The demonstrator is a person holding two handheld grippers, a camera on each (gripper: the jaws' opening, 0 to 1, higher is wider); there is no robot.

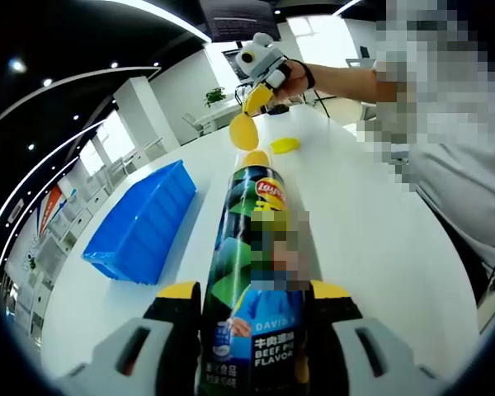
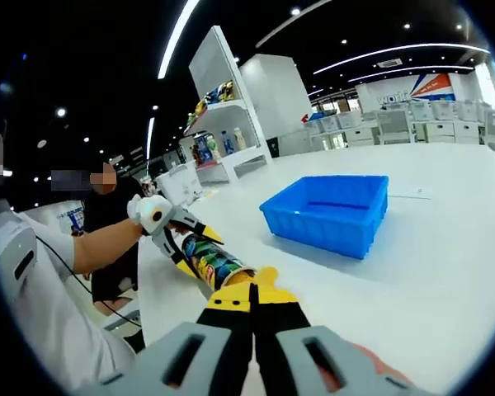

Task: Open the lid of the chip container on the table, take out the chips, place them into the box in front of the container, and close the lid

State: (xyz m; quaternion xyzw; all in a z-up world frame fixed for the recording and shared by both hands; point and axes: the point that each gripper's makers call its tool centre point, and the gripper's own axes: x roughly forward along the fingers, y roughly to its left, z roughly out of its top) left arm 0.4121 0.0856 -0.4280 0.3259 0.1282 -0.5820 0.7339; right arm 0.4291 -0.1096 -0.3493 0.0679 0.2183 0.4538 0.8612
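1. White desk (image 1: 371, 239), broad and curved, carrying everything below.
2. Blue box (image 1: 140, 223), open-topped, sitting on the desk well apart from the chip container in the left gripper view; seen again in the right gripper view (image 2: 330, 210), resting on the desk beyond the can.
3. Chip container (image 1: 256, 272), a dark green can lying lengthwise between the jaws of the left tool (image 1: 256, 305), clamped at its lower half, open mouth pointing away; in the right gripper view (image 2: 210, 260), held tilted above the desk edge by the left tool (image 2: 181, 239).
4. Right tool (image 2: 256, 301), yellow-tipped jaws pressed together on a chip (image 2: 268, 275) just beside the can's mouth; in the left gripper view, same tool (image 1: 256, 99) above the can's mouth, pinching the chip (image 1: 243, 132).
5. Yellow lid (image 1: 285, 145), lying on the desk beyond the can, apart from it.
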